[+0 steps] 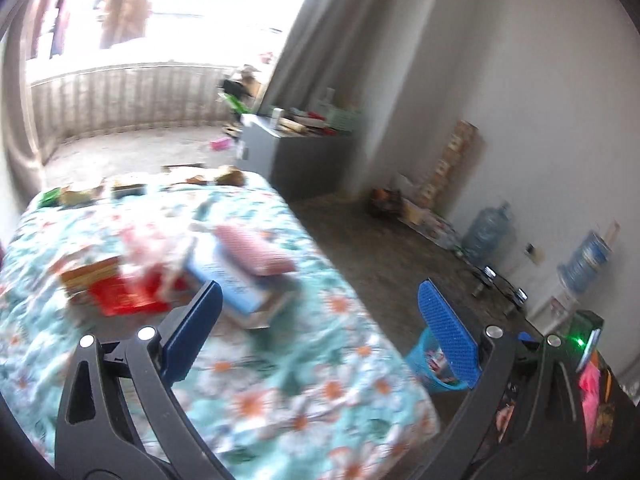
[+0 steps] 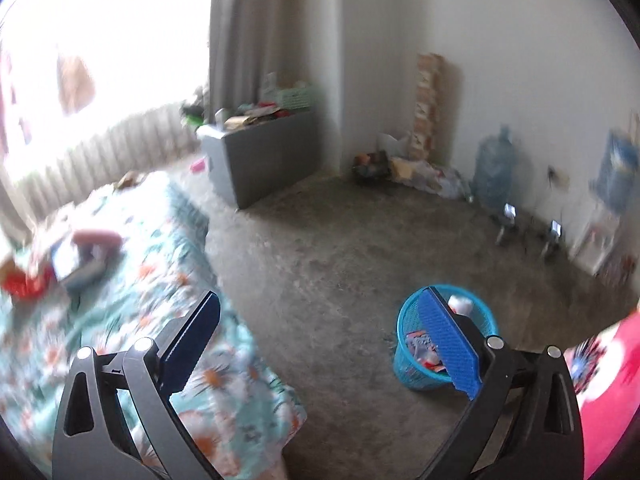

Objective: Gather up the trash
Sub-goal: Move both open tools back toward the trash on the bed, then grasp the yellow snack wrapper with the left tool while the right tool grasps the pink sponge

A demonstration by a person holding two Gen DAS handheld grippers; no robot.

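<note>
A blue mesh trash basket (image 2: pixel 416 372) stands on the floor beside the bed, with wrappers inside; its edge also shows in the left wrist view (image 1: pixel 422 364). On the flowered bedspread (image 1: pixel 280 380) lies a blurred heap: a red packet (image 1: pixel 120 296), a pink pouch (image 1: pixel 256 252) and a blue-and-white box (image 1: pixel 236 284). My left gripper (image 1: pixel 320 332) is open and empty above the bed, short of the heap. My right gripper (image 2: pixel 320 336) is open and empty over the floor between the bed (image 2: pixel 120 320) and the basket.
A grey cabinet (image 2: pixel 272 156) with clutter on top stands by the curtain. Water jugs (image 2: pixel 494 168), a tall box stack (image 2: pixel 426 104) and bags line the far wall. More small items (image 1: pixel 132 190) lie along the bed's far edge. The floor is bare concrete (image 2: pixel 340 248).
</note>
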